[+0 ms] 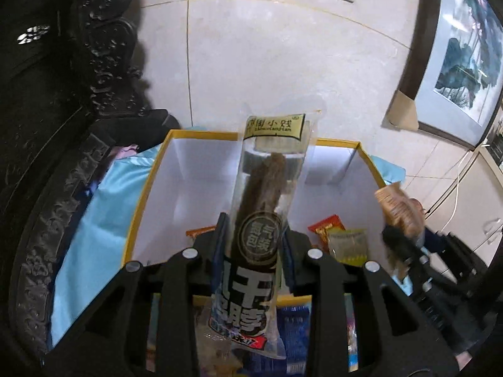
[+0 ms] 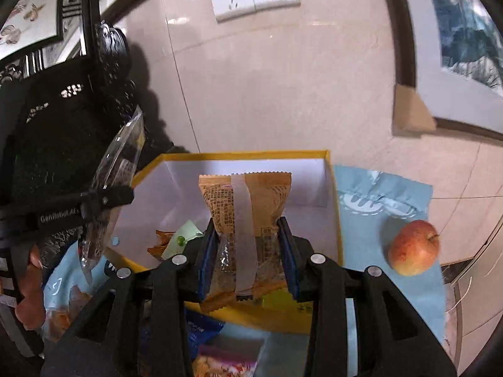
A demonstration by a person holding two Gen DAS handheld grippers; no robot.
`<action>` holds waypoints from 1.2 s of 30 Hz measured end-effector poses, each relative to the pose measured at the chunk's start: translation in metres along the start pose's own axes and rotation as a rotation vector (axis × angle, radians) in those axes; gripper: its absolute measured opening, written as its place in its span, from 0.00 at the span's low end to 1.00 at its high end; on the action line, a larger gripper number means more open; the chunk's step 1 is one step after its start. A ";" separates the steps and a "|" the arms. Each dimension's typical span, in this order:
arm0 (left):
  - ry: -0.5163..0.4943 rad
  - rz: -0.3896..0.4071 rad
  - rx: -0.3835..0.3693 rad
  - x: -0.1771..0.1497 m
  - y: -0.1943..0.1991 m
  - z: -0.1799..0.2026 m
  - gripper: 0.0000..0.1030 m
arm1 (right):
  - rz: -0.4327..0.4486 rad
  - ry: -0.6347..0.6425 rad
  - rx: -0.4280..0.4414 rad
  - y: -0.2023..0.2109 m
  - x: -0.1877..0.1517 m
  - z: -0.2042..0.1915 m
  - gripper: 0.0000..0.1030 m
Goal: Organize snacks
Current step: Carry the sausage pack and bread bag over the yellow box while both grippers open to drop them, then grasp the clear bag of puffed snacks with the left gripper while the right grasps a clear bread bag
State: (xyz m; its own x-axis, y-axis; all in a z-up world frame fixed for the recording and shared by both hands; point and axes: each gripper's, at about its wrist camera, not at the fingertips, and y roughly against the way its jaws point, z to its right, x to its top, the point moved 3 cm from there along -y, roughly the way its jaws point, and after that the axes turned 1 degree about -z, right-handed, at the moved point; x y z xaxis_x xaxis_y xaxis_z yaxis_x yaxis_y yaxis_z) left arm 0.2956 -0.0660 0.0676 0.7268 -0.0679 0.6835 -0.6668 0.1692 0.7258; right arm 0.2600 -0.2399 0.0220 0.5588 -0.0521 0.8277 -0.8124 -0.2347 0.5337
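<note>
My left gripper (image 1: 253,238) is shut on a long clear-and-black jerky packet (image 1: 261,207), held upright above the yellow-rimmed white box (image 1: 151,182). My right gripper (image 2: 248,232) is shut on a tan snack packet (image 2: 248,201) with a pale strip down its middle, held over the same box (image 2: 330,188). A red packet (image 1: 325,224) and a yellow-green packet (image 1: 349,242) lie in the box's near right corner. In the right wrist view the left gripper (image 2: 103,201) shows at the left with its clear packet (image 2: 116,169). In the left wrist view the right gripper's tan packet (image 1: 396,204) shows at the right.
The box sits on a light blue cloth (image 2: 377,194). A red apple (image 2: 413,248) lies on the cloth right of the box. More packets (image 2: 220,355) lie at the near edge. Dark carved furniture (image 1: 63,125) stands left. A framed picture (image 1: 456,62) leans on the tiled wall.
</note>
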 end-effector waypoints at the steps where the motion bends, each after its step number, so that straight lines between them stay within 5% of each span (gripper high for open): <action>1: 0.002 -0.003 0.004 0.002 -0.005 0.000 0.30 | -0.005 0.002 -0.003 -0.006 -0.001 -0.001 0.37; 4: 0.024 -0.019 -0.001 0.008 -0.023 -0.002 0.33 | -0.015 0.003 -0.024 -0.021 -0.002 -0.003 0.38; 5: 0.044 -0.013 -0.006 0.010 -0.027 -0.004 0.43 | -0.010 -0.002 -0.036 -0.024 -0.002 -0.002 0.40; 8: 0.133 0.046 0.009 0.010 -0.022 -0.013 0.98 | -0.004 0.026 -0.125 -0.026 -0.004 -0.004 0.69; 19: 0.074 0.041 0.035 -0.017 0.031 -0.013 0.98 | 0.045 0.041 -0.091 0.047 -0.019 -0.007 0.70; 22: 0.021 0.002 0.072 -0.045 0.051 -0.017 0.98 | 0.048 0.033 -0.095 0.074 -0.036 -0.007 0.79; 24: 0.000 -0.006 0.112 -0.063 0.062 -0.023 0.98 | 0.072 0.023 -0.102 0.094 -0.051 -0.008 0.95; 36: 0.060 -0.083 0.235 -0.201 0.104 -0.077 0.98 | 0.044 -0.085 0.013 0.147 -0.148 -0.010 0.97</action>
State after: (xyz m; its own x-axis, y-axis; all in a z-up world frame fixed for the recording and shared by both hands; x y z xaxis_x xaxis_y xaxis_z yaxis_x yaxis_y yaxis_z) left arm 0.0927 0.0408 0.0001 0.7843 -0.0126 0.6203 -0.6196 -0.0677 0.7820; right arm 0.0566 -0.2567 -0.0205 0.5350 -0.1449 0.8324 -0.8347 -0.2433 0.4941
